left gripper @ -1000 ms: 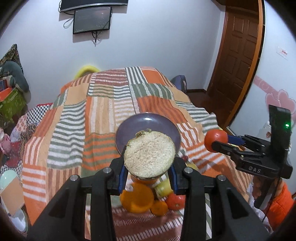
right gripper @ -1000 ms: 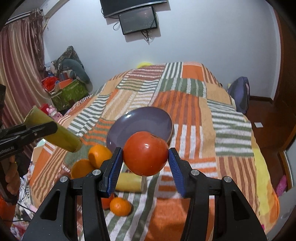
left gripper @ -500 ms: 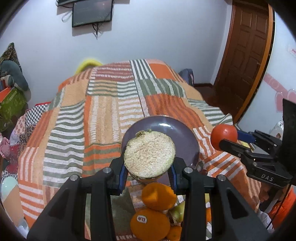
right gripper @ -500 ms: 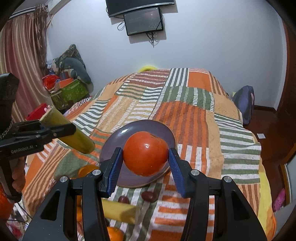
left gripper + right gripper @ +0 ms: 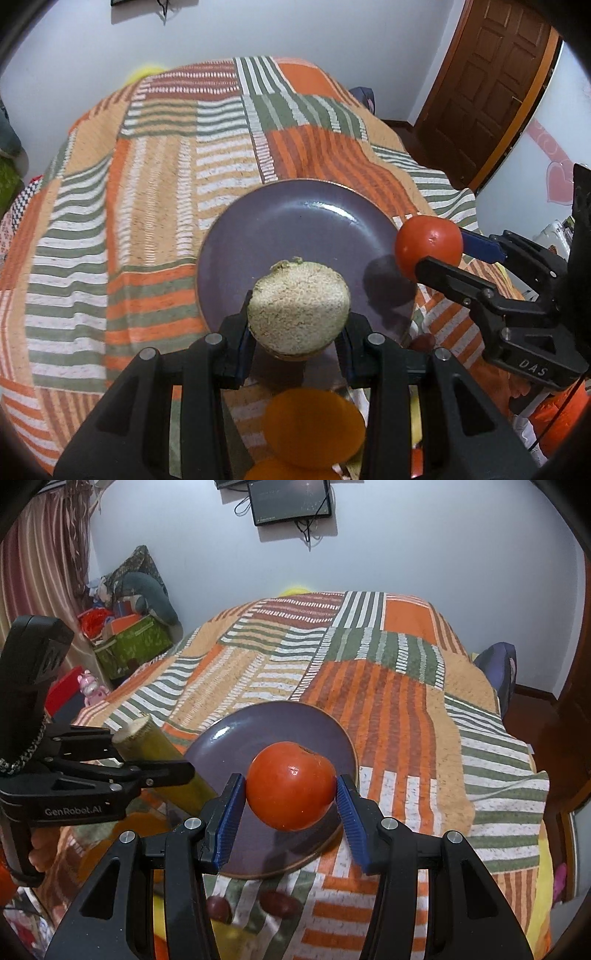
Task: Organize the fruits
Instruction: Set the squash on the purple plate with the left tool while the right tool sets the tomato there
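Observation:
A purple plate (image 5: pixel 295 221) lies on the striped bedspread. My left gripper (image 5: pixel 297 332) is shut on a yellow-green stalk piece (image 5: pixel 298 314); its rough beige cut end faces the camera, over the plate's near rim. From the right wrist, that gripper (image 5: pixel 147 753) and the stalk piece (image 5: pixel 147 738) come in from the left beside the plate (image 5: pixel 258 723). My right gripper (image 5: pixel 291 797) is shut on a red tomato (image 5: pixel 291 790) above the plate's near half. In the left wrist view the tomato (image 5: pixel 428 243) and the right gripper (image 5: pixel 443 251) hang at the plate's right edge.
Blurred oranges (image 5: pixel 314 417) lie below my left gripper. Two small dark red fruits (image 5: pixel 277 902) rest on the bedspread before the plate. A green box (image 5: pixel 133 642) with clutter stands left of the bed, a blue bag (image 5: pixel 498 668) and a wooden door (image 5: pixel 491 74) to the right.
Both grippers have moved forward and down towards the plate, which now looks larger and closer. The loose oranges have slid to the bottom edge. Both grips are unchanged.

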`<state>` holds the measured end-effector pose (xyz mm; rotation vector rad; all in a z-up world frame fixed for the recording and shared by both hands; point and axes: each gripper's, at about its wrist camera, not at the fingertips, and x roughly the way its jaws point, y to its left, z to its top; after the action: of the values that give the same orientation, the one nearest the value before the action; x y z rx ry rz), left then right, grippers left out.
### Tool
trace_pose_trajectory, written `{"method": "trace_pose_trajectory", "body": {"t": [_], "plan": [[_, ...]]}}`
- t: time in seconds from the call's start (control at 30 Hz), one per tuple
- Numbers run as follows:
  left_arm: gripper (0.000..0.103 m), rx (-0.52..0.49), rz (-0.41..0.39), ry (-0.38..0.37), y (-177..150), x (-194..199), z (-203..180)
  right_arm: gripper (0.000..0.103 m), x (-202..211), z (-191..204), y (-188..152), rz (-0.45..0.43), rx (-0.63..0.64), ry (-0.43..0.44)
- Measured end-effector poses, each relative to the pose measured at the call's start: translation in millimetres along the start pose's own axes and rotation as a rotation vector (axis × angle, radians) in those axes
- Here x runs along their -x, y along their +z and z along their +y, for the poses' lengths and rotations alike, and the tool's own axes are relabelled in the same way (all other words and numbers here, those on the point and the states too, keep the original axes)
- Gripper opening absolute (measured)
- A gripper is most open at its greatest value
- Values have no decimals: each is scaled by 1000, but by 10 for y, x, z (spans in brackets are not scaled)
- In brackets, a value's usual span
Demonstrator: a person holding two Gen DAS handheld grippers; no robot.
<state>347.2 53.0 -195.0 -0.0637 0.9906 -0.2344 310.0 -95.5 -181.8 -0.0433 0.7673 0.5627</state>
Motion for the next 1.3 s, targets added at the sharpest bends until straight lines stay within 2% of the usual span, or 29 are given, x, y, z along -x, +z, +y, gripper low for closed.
{"method": "trace_pose_trajectory", "body": {"t": [0.33, 0.43, 0.57, 0.7, 0.83, 0.97, 1.03, 1.1, 1.17, 1.23, 1.3], "plan": [[37, 65, -20, -58, 264, -160, 207, 47, -301, -21, 93, 40, 30, -10], [37, 67, -17, -52, 315, -234, 229, 47, -404, -34, 125, 59, 37, -12], [37, 60, 22, -18, 340, -419, 246, 47, -516, -47, 143, 82, 48, -25], [37, 62, 86, -30, 307, -607, 274, 47, -568, -50, 152, 85, 58, -28], [37, 81, 98, -48, 289, -622, 336, 47, -592, -40, 186, 83, 65, -29], [38, 100, 104, -22, 279, -625, 387, 48, -618, -41, 206, 87, 58, -28], [41, 104, 98, -10, 279, -589, 407, 48, -623, -47, 204, 89, 56, -31], [50, 105, 75, 6, 279, -523, 419, 48, -625, -49, 204, 99, 54, -30], [53, 114, 55, 20, 267, -443, 439, 53, -605, -56, 204, 103, 47, -31], [54, 125, 44, 21, 257, -374, 455, 66, -548, -59, 201, 89, 38, -36], [55, 135, 29, 24, 234, -273, 465, 68, -468, -56, 202, 69, 33, -43]]}}
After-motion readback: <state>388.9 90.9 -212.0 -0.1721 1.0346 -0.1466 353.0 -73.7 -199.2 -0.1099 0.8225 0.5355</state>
